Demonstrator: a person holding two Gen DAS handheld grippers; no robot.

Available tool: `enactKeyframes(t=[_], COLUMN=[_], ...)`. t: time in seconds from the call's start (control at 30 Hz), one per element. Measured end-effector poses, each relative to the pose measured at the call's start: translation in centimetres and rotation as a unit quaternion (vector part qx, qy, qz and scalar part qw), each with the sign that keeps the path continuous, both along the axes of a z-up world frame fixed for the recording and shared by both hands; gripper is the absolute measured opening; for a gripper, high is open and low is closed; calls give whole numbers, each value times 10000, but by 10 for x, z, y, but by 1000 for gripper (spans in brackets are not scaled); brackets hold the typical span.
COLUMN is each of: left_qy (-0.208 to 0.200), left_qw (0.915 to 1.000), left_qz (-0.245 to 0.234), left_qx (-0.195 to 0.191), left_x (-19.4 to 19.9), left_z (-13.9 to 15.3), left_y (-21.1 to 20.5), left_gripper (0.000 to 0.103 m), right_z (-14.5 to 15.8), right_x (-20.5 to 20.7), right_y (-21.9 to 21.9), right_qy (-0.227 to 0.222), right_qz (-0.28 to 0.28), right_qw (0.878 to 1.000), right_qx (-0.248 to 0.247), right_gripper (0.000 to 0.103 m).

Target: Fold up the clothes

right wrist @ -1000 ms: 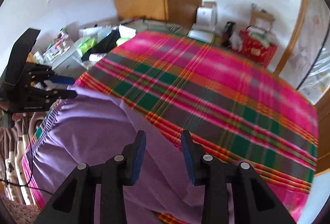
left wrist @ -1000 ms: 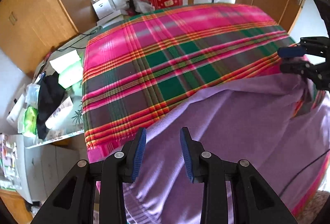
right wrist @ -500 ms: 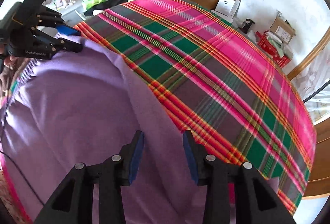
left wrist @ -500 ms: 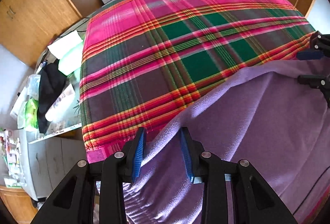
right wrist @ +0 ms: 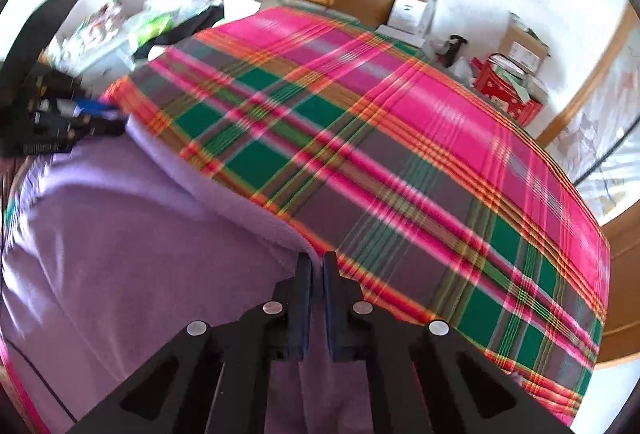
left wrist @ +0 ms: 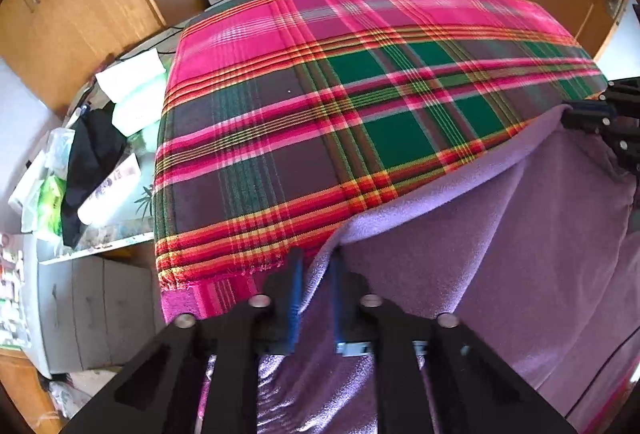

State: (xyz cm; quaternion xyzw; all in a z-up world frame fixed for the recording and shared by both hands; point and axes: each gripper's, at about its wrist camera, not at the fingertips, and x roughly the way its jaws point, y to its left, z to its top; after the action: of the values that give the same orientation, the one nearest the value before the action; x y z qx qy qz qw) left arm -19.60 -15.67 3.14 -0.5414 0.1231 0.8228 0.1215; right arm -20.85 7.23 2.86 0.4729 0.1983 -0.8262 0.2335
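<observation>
Tools left (left wrist: 314,266) and right (right wrist: 316,262) each pinch purple garment (left wrist: 500,254) edge over plaid blanket (left wrist: 320,114).

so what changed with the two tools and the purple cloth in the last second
Both tools closed. The left tool and the right tool, open a second ago, now each pinch the upper edge of the purple garment. The garment lies on the near part of the plaid blanket as before.
</observation>
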Motion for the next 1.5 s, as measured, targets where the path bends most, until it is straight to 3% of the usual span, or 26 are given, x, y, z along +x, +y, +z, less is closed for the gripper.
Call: enactKeyframes(t=[0.2,0.9,1.1,1.3,1.43,1.5], left_qy=[55,186,171,260,-3,-61], left_qw=[9987,9953,9926,9873,9789,9755], left_qz=[413,912,1126,1476,1726,1843], left_qx=[294,267,417,534,1097,1203], left_x=[-7,-25,-25,-13,6,19], left_z=[4,-1,2,15,24,25], left_y=[-16,-39,-53,-75,-101,-108], left_gripper=[6,5,6,8,9,9], right_z=[7,-19,-18,3,16,20], right_x=[-13,-64,-65,-58,-42,-34], right_y=[-9,-51,-45,-31,-27,-25], right_qy=[226,454,386,352,528,520], right_qz=[-65,-30,-202,-406,-442,-427], right_qw=[9997,9985,9988,9984,9973,9971], right_qx=[-66,320,201,-182,-265,-353], right_gripper=[3,3,7,9,13,15])
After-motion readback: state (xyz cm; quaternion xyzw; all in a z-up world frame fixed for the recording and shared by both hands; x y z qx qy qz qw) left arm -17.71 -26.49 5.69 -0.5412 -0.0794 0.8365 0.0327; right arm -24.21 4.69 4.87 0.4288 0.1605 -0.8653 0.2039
